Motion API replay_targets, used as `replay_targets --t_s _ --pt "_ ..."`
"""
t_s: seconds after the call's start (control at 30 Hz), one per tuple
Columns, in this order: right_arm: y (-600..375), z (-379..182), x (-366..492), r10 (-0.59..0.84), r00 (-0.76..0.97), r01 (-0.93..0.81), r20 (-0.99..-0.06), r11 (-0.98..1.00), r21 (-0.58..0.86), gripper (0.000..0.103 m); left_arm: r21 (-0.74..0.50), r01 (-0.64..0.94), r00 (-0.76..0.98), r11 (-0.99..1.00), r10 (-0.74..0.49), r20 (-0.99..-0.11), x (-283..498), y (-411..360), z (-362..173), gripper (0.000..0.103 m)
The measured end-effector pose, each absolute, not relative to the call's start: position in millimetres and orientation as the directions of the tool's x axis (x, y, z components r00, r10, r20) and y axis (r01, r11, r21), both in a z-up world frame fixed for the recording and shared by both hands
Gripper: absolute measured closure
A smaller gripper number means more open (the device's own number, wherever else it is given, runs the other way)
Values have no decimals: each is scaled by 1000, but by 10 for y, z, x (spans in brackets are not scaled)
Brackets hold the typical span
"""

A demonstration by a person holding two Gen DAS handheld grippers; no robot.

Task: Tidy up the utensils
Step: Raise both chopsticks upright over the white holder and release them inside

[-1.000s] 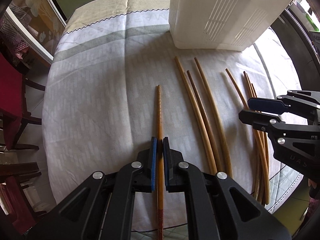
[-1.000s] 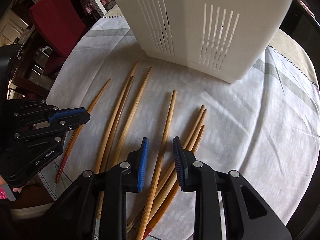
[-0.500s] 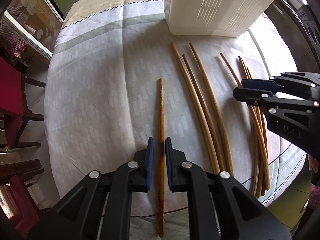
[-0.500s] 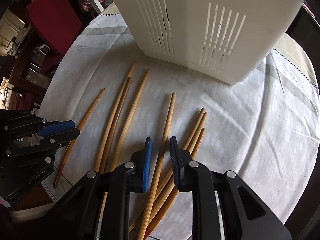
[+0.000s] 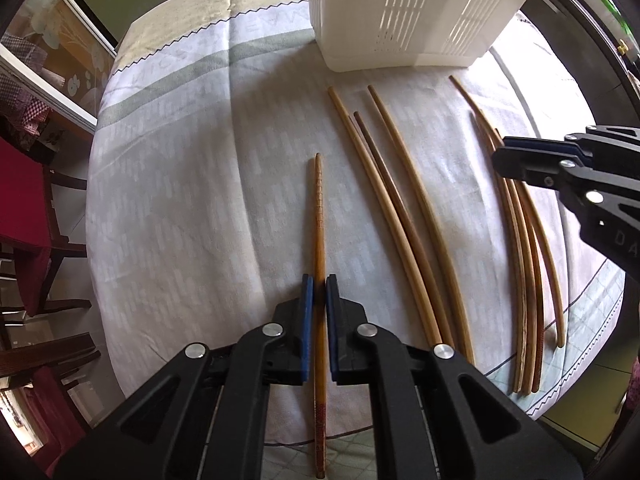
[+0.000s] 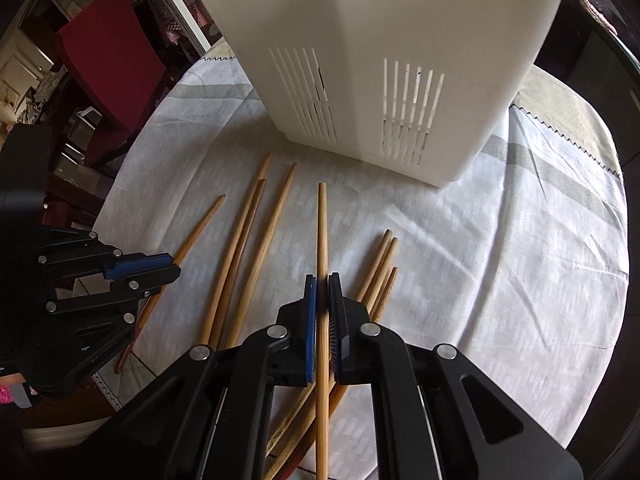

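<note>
Chopsticks lie in loose groups on the tablecloth [image 5: 180, 200], pointing toward the white slotted utensil holder [image 5: 400, 12] at the far edge. Furthest left, the left gripper [image 5: 319, 292] is clenched on a single reddish-brown chopstick [image 5: 319, 208] with a ridged tip; its patterned butt end reaches back under the gripper body toward the table edge. Whether that stick is lifted clear of the cloth or resting on it cannot be told from the wrist view. Just to the right lie three longer chopsticks [image 5: 384, 200], close together and untouched. Further right, the right gripper [image 6: 322, 296] is closed around a pale chopstick [image 6: 322, 232], which runs straight between the blue pads and points at the holder; it looks raised above the cluster [image 6: 380, 272] of remaining sticks fanned beneath and beside it (three tips show to its right, and more shafts cross under the gripper).

The step in hand appears to be the pick-up: each gripper has one chopstick secured, and neither has started toward the holder's opening, which is out of view above the frames. The next move calls for lifting both sticks, tilting them upright and lowering them tip-first over the rim, keeping the grip firm since a thin round stick could swivel between flat pads.
</note>
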State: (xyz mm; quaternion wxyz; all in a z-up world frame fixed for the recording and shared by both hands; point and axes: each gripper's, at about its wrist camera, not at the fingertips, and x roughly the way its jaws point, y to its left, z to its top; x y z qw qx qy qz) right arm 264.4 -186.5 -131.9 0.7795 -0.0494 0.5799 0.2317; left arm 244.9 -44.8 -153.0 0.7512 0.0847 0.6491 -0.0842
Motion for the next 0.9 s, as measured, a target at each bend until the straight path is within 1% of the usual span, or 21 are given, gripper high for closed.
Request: replay_targets --t_s 0.23,0.53,0.73,0.9 --pt "-2127 -921 2483 377 330 -413 -865 882 227 96 -20 211 231 977 -70 -970 2470 -374 -1135 96" --pt "-2522 -407 1975 432 499 -414 -751 880 231 96 -78 193 399 978 -151 -905 2198 -262 -521 97" --pt "-2711 -190 1640 434 577 -415 -692 885 210 96 -101 201 463 974 -185 -867 2009 -118 -327 97" --pt "-2847 -93 1386 419 608 -418 -674 891 177 96 -103 213 493 971 -198 -847 1826 -80 -282 97"
